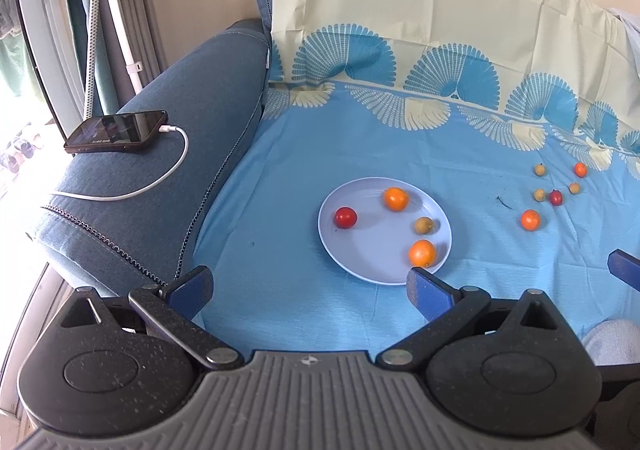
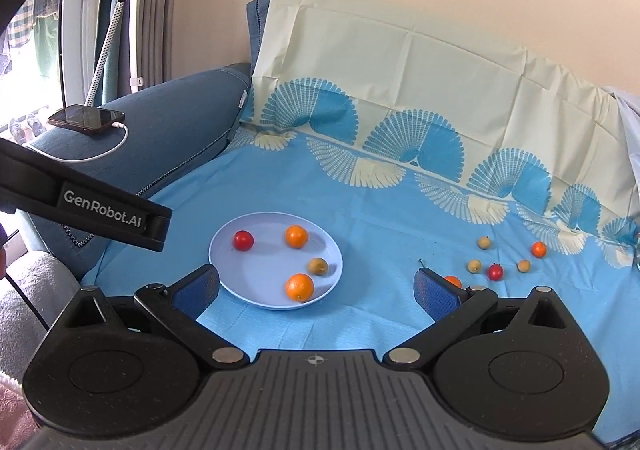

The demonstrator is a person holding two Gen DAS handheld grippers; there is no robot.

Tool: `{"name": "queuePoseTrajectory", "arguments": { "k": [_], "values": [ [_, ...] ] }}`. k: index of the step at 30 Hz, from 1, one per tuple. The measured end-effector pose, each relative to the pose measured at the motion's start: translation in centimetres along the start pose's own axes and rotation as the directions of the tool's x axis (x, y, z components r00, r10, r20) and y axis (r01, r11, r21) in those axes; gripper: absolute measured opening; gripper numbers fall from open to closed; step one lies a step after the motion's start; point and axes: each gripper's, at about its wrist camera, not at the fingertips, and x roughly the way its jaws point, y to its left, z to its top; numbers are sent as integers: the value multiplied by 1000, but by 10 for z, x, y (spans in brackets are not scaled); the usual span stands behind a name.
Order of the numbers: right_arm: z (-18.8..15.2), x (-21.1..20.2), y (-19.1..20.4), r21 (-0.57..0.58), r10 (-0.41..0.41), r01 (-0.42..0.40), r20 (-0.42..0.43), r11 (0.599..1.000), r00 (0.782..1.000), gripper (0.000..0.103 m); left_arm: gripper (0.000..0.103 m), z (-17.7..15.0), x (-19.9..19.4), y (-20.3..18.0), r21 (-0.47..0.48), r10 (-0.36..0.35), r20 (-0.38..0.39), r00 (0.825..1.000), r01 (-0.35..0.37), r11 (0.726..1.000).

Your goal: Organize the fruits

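Note:
A pale blue plate [image 1: 360, 250] [image 2: 256, 286] lies on the blue sheet, holding a red fruit [image 1: 345, 217] [image 2: 243, 240], two oranges [image 1: 396, 198] [image 1: 421, 253] [image 2: 296, 236] [image 2: 299, 287] and a brownish fruit [image 1: 424, 225] [image 2: 317, 266]. To its right, several small fruits lie loose on the sheet: an orange [image 1: 530, 219] [image 2: 453, 281], a red one [image 1: 555, 197] [image 2: 495, 271] and yellowish ones [image 1: 539, 169] [image 2: 484, 242]. My left gripper [image 1: 308, 290] stands open in front of the plate, empty. My right gripper [image 2: 316, 292] is open too, its right finger partly hiding the loose orange.
A blue sofa armrest [image 1: 160, 178] on the left carries a phone [image 1: 116, 131] [image 2: 86, 118] on a white charging cable [image 1: 160, 174]. The cream and blue sheet [image 1: 440, 10] drapes over the backrest. The left gripper's body [image 2: 92, 206] crosses the right wrist view's left side.

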Motion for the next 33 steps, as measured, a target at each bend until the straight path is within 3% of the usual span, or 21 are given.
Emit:
{"name": "queuePoseTrajectory", "arguments": {
  "k": [33],
  "values": [
    [-1,-3,5,-17,-10,10,-18,1000,1000,102,103,-4,-7,3,-1,5,13,1000,-5,1000]
  ]
}}
